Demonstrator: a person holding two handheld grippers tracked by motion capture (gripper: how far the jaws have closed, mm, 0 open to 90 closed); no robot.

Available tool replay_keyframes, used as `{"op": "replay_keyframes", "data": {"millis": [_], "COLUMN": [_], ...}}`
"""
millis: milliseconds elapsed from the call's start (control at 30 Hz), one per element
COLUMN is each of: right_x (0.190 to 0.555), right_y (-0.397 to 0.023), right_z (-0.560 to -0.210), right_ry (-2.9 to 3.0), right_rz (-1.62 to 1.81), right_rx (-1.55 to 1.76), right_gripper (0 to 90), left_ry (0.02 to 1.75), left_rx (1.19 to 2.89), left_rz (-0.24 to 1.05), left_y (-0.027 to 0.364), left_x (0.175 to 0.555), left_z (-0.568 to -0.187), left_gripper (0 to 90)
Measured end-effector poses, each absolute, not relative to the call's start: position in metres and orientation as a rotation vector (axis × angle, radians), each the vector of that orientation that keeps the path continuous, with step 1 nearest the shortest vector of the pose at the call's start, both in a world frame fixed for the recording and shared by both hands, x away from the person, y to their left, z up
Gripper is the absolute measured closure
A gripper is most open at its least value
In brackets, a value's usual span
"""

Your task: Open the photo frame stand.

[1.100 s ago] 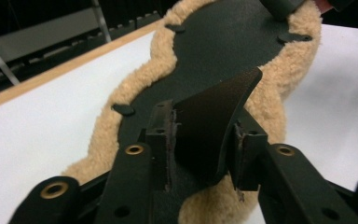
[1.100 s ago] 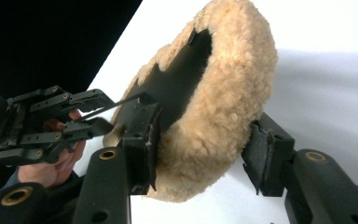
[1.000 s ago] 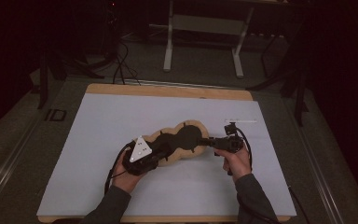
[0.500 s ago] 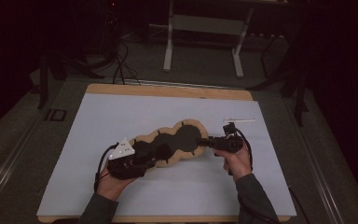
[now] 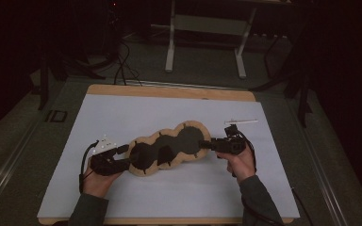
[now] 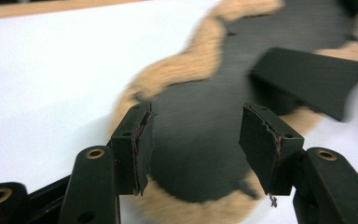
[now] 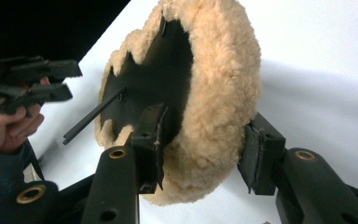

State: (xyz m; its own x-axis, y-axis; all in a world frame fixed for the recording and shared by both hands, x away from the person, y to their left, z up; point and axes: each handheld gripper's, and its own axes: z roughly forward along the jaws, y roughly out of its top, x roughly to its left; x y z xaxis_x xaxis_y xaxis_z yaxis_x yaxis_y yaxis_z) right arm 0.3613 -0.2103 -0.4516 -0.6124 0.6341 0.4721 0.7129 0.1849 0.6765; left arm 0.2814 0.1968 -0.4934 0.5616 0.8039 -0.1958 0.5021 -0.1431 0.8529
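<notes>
A long lumpy pad (image 5: 169,148) with a tan fleece rim and a black inner face lies across the white sheet. My left gripper (image 5: 125,157) is at its left end. Its jaws have just been opening and now stand open, apart from the pad's black face (image 6: 200,154), which lies between them unpressed (image 6: 198,121). A black flap (image 6: 307,79) sticks up farther along. My right gripper (image 5: 207,143) is shut on the pad's right end, with the fleece rim (image 7: 223,70) raised between its jaws (image 7: 209,121). The left gripper (image 7: 74,80) shows beyond, with a hand behind it.
The white sheet (image 5: 122,117) covers a wooden table whose edge (image 5: 169,92) shows at the back. A thin white stick (image 5: 240,121) lies just behind my right gripper. A metal stand (image 5: 207,28) and cables (image 5: 120,66) are on the dark floor beyond.
My left gripper has slid left along the pad to its left end, and its jaws have opened. The right gripper has stayed put on the right end.
</notes>
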Motion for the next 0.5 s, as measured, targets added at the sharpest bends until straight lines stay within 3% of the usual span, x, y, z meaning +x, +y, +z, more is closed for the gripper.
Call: {"op": "replay_keyframes", "data": {"millis": [500], "right_x": [0.356], "right_y": [-0.207], "right_z": [-0.446], "right_ry": [-2.461], "right_rz": [-1.417], "right_rx": [-1.274], "right_gripper": [55.3], "left_ry": [1.155], "left_rx": [1.781], "left_rz": [0.319], "left_y": [0.214], "left_x": [0.293], "left_z": [-0.509], "left_gripper": [43.3]}}
